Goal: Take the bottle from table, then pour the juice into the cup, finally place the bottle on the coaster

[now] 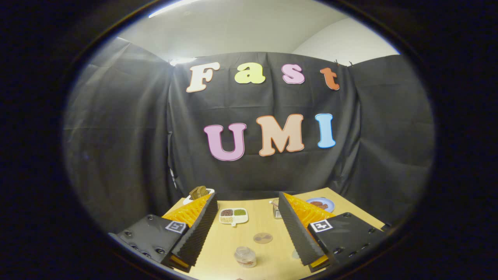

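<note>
Divided dish point(233, 216) (blue plate point(321, 203) beyond)

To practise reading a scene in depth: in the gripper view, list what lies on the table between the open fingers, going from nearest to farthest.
Clear cup → round coaster → divided snack tray, all in the gap of the open gripper.

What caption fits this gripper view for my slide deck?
Open gripper above the table, with cup and coaster between its fingers.
</note>
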The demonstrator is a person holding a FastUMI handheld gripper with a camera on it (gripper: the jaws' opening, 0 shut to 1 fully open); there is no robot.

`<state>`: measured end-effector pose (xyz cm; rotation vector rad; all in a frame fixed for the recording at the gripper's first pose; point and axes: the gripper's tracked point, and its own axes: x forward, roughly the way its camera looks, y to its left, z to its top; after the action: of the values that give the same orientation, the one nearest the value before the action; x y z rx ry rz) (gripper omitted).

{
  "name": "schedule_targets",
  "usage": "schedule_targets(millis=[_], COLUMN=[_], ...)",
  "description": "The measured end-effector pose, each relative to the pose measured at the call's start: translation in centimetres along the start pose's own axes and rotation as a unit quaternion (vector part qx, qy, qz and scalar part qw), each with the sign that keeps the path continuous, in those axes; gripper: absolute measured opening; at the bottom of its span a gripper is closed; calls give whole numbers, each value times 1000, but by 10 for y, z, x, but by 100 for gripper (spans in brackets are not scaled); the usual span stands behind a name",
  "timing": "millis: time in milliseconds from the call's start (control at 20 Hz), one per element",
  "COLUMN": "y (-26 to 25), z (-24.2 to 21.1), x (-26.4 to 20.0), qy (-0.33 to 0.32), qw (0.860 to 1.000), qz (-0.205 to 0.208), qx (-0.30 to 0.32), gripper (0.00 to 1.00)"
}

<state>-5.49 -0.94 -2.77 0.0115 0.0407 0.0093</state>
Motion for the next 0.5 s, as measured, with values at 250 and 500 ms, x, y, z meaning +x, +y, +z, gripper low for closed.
schedule_targets(millis=[250,500], y=[15,40], z=[-43,-109], x=[-20,-39], qy=[25,72], qw=[1000,997], qz=[1,15], qx=[-18,-31], gripper=[99,99])
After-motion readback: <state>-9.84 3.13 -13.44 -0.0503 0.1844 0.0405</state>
